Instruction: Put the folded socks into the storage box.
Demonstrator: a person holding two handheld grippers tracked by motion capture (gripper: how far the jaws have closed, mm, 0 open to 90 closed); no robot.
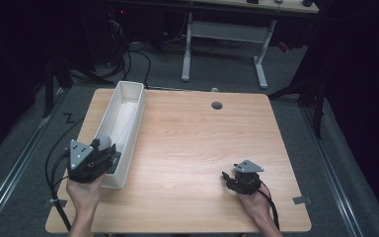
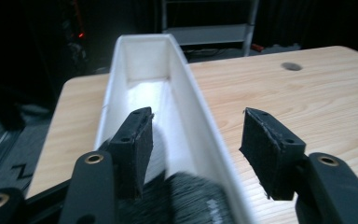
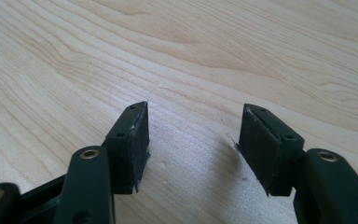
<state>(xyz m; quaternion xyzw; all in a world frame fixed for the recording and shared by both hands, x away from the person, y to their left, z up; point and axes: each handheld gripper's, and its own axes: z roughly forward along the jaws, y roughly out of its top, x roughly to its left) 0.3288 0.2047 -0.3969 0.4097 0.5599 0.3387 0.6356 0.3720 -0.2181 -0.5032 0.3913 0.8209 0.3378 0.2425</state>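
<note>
- Left gripper (image 2: pixel 196 140) hangs over the white bin's (image 2: pixel 200 126) near end, jaws apart, a grey roll (image 2: pixel 191 198) lying below them.
- Right gripper (image 3: pixel 193 135) rests on the table (image 3: pixel 191 56), jaws apart, nothing between.

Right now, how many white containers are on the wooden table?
1. The long white bin lies along the table's left side, with the left gripper at its near end.
</note>
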